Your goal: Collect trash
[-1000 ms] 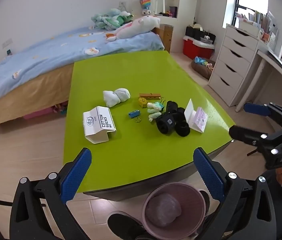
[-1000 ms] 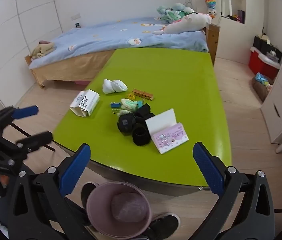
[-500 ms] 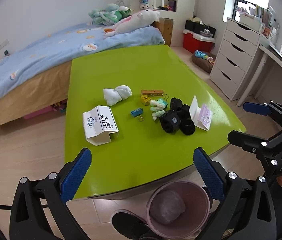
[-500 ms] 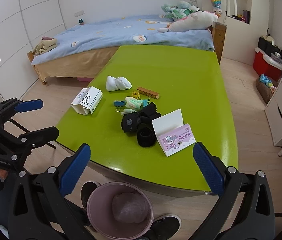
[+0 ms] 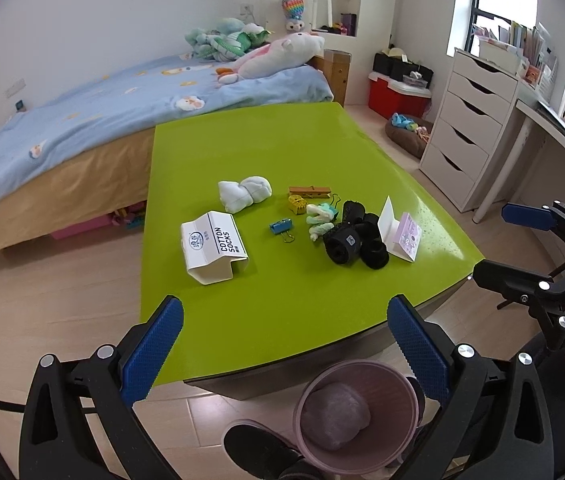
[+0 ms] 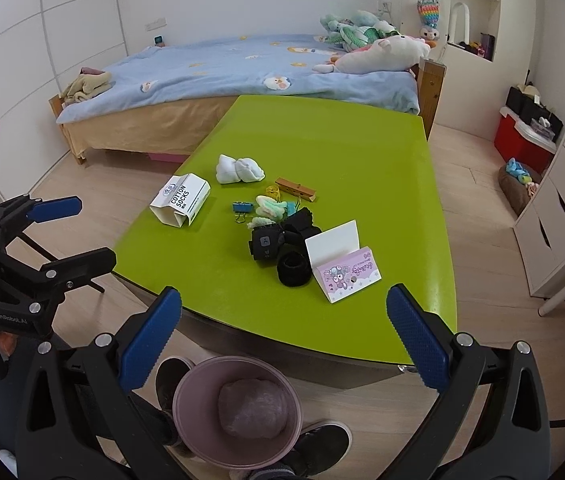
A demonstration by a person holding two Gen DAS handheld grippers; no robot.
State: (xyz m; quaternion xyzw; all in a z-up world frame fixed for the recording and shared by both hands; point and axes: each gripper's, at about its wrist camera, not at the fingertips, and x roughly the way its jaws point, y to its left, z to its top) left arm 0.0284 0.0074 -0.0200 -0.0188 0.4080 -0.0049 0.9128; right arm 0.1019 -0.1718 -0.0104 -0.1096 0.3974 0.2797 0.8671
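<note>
From the left wrist, the left gripper (image 5: 284, 354) gapes empty over the green table's (image 5: 250, 148) near edge — the white "COTTON SOCKS" cardboard box (image 5: 214, 252) lies ahead on it. From the right wrist, the right gripper (image 6: 284, 350) also gapes empty — the pink waste bin (image 6: 238, 412) stands below on the floor.

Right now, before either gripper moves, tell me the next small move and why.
Probably reach the left gripper forward to the sock box. It lies empty on its side on the table, nearest that gripper, and looks like packaging trash. Both grippers hang open and hold nothing, short of the table's edge, with the bin on the floor below them.
</note>
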